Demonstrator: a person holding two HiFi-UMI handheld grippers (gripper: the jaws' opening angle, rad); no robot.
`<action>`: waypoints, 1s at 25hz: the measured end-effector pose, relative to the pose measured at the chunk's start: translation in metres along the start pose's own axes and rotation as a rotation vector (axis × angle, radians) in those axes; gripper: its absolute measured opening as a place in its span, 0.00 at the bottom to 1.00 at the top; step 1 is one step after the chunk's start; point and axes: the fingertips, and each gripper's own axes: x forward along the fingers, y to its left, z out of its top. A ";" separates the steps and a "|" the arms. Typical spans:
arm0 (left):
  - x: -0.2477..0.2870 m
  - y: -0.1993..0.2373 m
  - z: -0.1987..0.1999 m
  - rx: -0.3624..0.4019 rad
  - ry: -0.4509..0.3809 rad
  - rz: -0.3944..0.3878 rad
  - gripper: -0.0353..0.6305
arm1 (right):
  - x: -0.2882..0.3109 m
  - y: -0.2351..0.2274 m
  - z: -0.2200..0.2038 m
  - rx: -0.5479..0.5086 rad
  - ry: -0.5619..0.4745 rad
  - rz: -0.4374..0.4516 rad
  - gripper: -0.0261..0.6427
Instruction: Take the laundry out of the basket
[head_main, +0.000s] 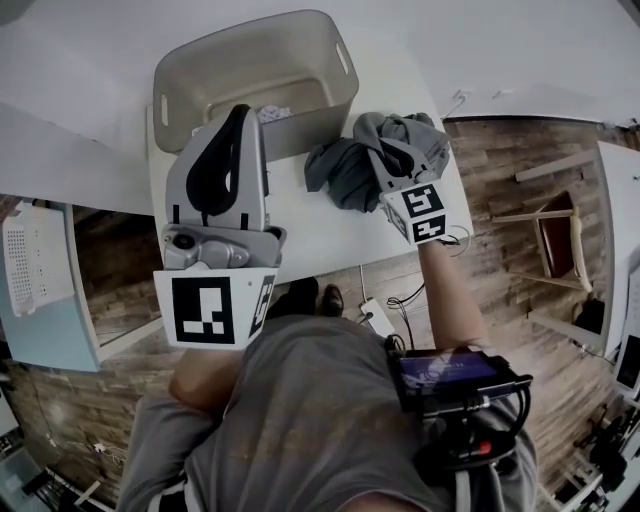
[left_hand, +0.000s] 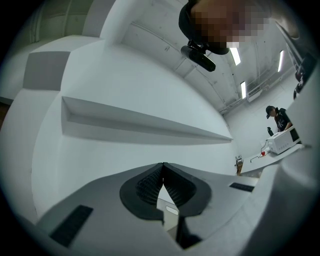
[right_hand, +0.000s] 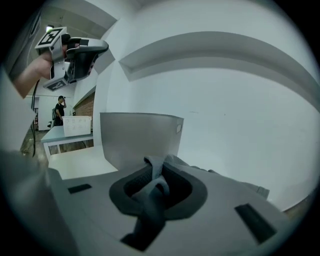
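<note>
Right claw is clamped on a grey garment lying on the desk beside the basket. It is best released clear of the rim. Left claw is raised, closed and empty.

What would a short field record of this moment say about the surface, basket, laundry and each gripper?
surface: white table
basket: grey basket, at the table's far side
laundry out: grey garment, on the table right of the basket
laundry left: white item, partly visible inside the basket
left gripper: shut, empty, raised and pointing up
right gripper: shut on the grey garment, beside the basket
</note>
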 end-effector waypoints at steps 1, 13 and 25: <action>-0.003 0.003 0.001 0.002 0.002 0.008 0.06 | 0.001 0.001 -0.001 -0.008 0.002 -0.003 0.11; -0.029 0.002 0.006 0.001 -0.029 0.049 0.06 | -0.016 0.004 0.041 -0.018 -0.067 -0.021 0.24; -0.057 -0.011 0.024 0.016 -0.059 0.089 0.06 | -0.103 0.064 0.198 -0.087 -0.464 0.078 0.07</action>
